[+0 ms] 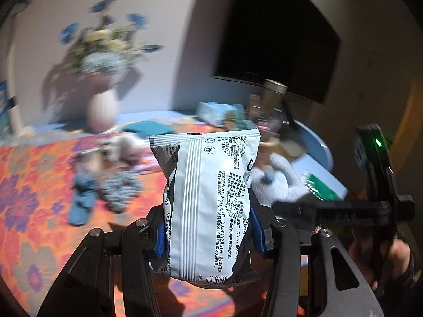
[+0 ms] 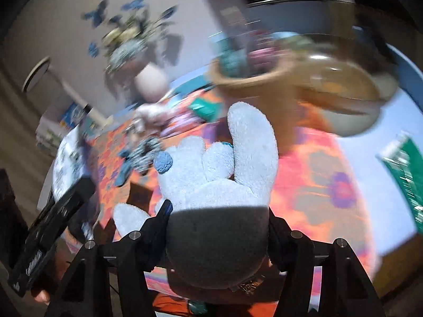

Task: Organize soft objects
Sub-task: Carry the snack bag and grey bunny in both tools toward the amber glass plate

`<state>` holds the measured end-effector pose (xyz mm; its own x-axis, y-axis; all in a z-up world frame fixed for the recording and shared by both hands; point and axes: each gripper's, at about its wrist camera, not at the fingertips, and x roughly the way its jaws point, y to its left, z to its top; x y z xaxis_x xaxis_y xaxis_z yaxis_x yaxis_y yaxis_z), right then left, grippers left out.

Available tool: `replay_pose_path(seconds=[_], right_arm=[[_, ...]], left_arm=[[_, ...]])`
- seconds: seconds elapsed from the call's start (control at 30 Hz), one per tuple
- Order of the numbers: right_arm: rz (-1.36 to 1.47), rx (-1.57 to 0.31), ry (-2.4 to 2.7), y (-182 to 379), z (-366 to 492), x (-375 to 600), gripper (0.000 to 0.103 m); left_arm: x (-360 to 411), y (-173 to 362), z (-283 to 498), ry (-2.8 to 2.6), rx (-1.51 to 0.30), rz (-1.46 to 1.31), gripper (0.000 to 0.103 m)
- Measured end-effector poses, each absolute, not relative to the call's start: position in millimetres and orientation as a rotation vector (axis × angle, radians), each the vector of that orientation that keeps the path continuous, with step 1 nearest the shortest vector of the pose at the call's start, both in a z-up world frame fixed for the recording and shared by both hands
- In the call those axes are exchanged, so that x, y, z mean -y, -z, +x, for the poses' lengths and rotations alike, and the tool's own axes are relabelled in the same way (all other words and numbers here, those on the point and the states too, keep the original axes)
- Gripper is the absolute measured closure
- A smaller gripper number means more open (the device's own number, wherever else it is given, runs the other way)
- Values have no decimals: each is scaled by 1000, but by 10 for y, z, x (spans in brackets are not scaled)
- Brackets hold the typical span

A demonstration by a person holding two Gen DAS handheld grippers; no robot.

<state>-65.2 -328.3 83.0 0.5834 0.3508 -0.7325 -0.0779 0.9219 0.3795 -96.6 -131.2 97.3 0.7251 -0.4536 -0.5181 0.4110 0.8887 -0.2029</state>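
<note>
My left gripper (image 1: pixel 208 233) is shut on a white printed soft pack (image 1: pixel 208 198) and holds it upright above the flowered tablecloth (image 1: pixel 31 185). My right gripper (image 2: pixel 218 220) is shut on a pale blue plush toy (image 2: pixel 224 169), lifted above the table; the toy also shows in the left wrist view (image 1: pixel 277 185). A woven basket (image 2: pixel 253 79) with soft items stands ahead of the right gripper. Blue and speckled cloth pieces (image 1: pixel 105 192) and a small pinkish plush (image 1: pixel 127 148) lie on the cloth.
A white vase with flowers (image 1: pixel 101 111) stands at the back by the wall. A dark screen (image 1: pixel 277 34) hangs behind. A teal cloth (image 1: pixel 148 128), a tall cylinder (image 1: pixel 272 97), a tan bowl (image 2: pixel 343 95) and a green packet (image 2: pixel 404 169) sit on the table.
</note>
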Motion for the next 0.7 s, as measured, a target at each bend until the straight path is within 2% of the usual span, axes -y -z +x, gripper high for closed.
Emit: replay_pose_path(seconds=[0.33, 0.7], right_arm=[[494, -744, -62, -1263, -928, 4451, 42], [578, -625, 52, -1560, -484, 5183, 42]], left_arm=[[2488, -1175, -979, 713, -629, -4, 57], [3453, -1433, -278, 682, -668, -28, 57]])
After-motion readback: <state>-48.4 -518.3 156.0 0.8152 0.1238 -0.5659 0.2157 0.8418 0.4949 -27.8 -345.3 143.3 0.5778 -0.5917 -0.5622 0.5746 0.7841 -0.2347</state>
